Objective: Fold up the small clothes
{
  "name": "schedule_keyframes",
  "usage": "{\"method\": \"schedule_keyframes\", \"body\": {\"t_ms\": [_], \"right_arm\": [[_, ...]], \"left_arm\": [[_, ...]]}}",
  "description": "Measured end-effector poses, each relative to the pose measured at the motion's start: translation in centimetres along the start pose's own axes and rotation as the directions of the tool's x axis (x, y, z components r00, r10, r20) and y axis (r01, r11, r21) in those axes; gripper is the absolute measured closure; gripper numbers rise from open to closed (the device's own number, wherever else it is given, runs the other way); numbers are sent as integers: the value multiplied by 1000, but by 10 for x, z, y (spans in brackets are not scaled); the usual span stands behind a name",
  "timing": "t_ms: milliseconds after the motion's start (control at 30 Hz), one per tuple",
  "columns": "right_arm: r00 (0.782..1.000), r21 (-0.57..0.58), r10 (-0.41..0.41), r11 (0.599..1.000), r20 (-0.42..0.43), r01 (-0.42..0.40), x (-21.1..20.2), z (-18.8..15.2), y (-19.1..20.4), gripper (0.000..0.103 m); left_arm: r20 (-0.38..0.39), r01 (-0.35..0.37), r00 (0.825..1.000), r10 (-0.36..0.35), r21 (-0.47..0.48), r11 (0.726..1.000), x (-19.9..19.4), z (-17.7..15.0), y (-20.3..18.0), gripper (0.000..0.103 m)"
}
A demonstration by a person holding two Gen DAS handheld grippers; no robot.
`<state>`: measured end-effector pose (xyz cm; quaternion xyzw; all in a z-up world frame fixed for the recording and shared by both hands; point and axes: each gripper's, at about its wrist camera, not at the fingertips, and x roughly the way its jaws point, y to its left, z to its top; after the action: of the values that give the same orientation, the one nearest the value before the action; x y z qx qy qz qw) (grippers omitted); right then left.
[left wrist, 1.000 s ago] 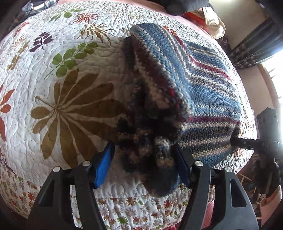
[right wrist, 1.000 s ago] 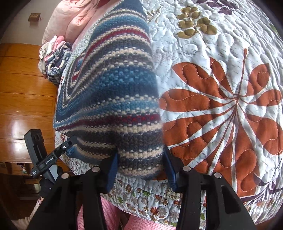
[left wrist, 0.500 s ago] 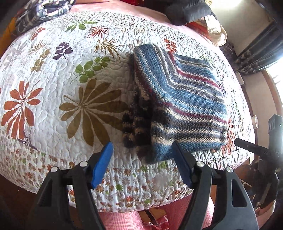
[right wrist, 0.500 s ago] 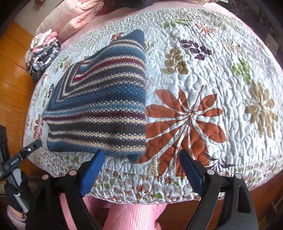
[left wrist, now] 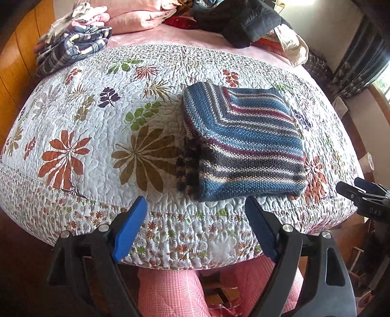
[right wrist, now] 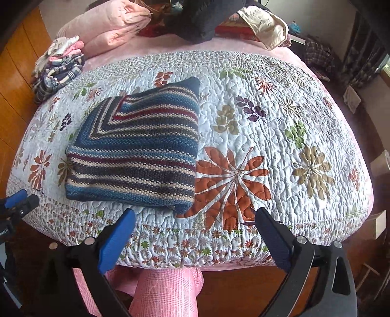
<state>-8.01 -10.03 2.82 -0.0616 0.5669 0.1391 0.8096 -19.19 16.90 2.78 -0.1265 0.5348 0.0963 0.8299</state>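
Observation:
A striped knitted garment [left wrist: 243,143] in blue, maroon and cream lies folded into a thick square on the floral quilt [left wrist: 97,136], close to the bed's front edge. A dark folded layer pokes out along its left side. My left gripper [left wrist: 196,214] hangs open just off the front edge, nothing between its blue pads. In the right wrist view the same garment [right wrist: 139,151] lies left of centre, and my right gripper [right wrist: 195,223] stands open in front of its right corner, apart from it. The left gripper's tip [right wrist: 17,202] shows at that view's left edge.
A stack of folded plaid and pink clothes [left wrist: 70,46] sits at the bed's far left corner. Pink bedding [right wrist: 107,31], a black garment [left wrist: 243,22] and a cream bag lie at the back. The person's pink-checked legs [right wrist: 165,290] stand against the bed front. Wooden floor lies left.
Both grippers let go of the folded garment's front edge, opened wide and pulled back off the bed. The garment now rests flat on the quilt.

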Motion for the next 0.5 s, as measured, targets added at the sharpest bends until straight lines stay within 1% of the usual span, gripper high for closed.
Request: {"method": "schedule_keyframes", "body": {"t_ms": [200, 333, 500], "right_arm": [[999, 7, 6, 1000, 35, -6, -24, -1, 0, 4], [998, 5, 5, 1000, 60, -5, -39, -1, 2, 4], [997, -2, -13, 1000, 75, 14, -56, -3, 7, 4]], "left_arm": [[33, -6, 999, 5, 23, 1000, -19, -3, -11, 21], [55, -7, 998, 6, 25, 1000, -32, -3, -16, 16], [73, -30, 997, 27, 41, 999, -45, -5, -22, 15]]}}
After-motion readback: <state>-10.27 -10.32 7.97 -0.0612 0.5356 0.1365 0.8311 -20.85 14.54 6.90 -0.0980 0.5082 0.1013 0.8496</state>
